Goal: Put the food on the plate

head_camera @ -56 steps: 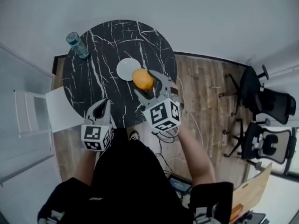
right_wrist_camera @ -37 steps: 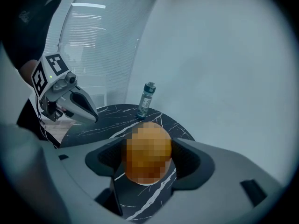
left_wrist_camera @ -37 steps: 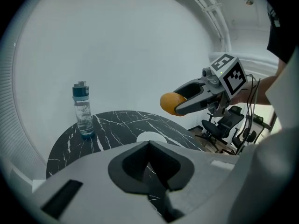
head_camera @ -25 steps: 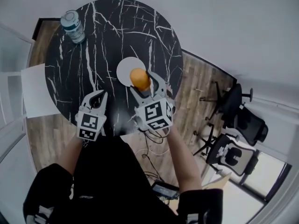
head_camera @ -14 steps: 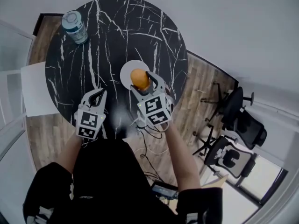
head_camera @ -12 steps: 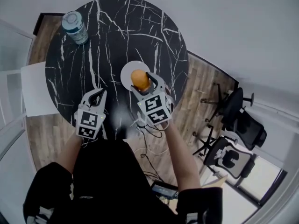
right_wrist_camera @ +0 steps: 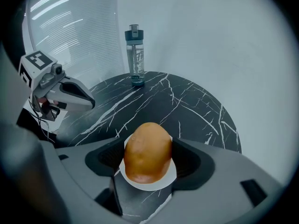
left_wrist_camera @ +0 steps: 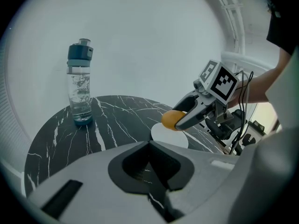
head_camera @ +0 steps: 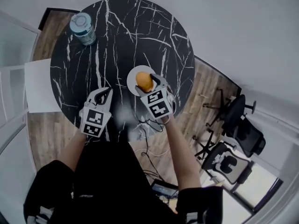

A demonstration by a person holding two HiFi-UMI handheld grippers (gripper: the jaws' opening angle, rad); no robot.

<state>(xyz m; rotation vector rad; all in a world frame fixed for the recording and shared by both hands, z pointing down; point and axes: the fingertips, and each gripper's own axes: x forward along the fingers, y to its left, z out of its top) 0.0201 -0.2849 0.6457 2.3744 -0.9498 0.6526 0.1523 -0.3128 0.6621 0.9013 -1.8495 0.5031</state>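
A round orange-brown food item [head_camera: 144, 80] is clamped between the jaws of my right gripper [head_camera: 146, 82], which is shut on it. It hangs just above a small white plate [head_camera: 132, 77] on the black marble table [head_camera: 117, 36]. The right gripper view shows the food [right_wrist_camera: 147, 152] filling the jaws, with the plate [right_wrist_camera: 150, 185] directly beneath. In the left gripper view the food [left_wrist_camera: 172, 119] is a little above the plate [left_wrist_camera: 167, 137]. My left gripper [head_camera: 103, 93] hovers near the table's front edge, left of the plate, shut and empty.
A clear water bottle with a blue cap [head_camera: 83, 28] stands at the table's far left. A white chair [head_camera: 39, 85] sits left of the table. Office chairs [head_camera: 243, 125] stand on the wooden floor to the right, and cables [head_camera: 145, 134] lie below the table edge.
My right gripper has carried the food from the plate's right edge to over its middle. The left gripper has stayed near the front edge.
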